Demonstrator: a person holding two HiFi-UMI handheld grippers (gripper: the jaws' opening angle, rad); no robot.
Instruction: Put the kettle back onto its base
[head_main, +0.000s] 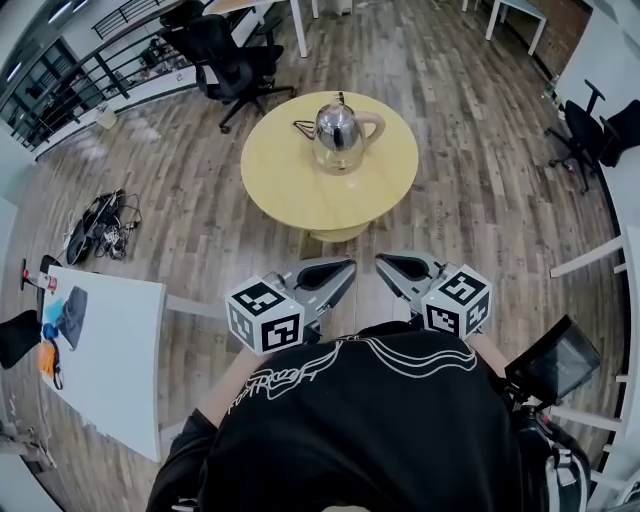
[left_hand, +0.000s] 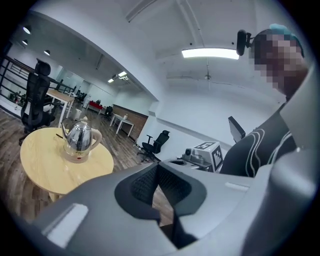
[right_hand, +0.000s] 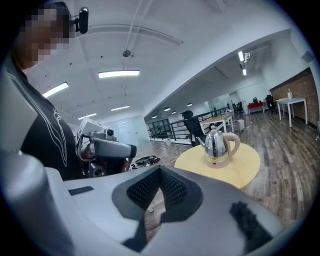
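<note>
A shiny steel kettle (head_main: 341, 132) with a cream handle stands upright on its base on the round yellow table (head_main: 290, 180). It shows small in the left gripper view (left_hand: 80, 140) and in the right gripper view (right_hand: 218, 145). My left gripper (head_main: 345, 268) and right gripper (head_main: 384, 262) are held close to my chest, well short of the table, tips turned toward each other. Both are shut with nothing between the jaws, as the left gripper view (left_hand: 157, 172) and the right gripper view (right_hand: 159, 176) confirm.
A black office chair (head_main: 225, 60) stands beyond the table. A cable bundle (head_main: 95, 228) lies on the wooden floor at left. A white desk (head_main: 110, 350) with small items is at my near left. Another chair (head_main: 585, 130) is at far right.
</note>
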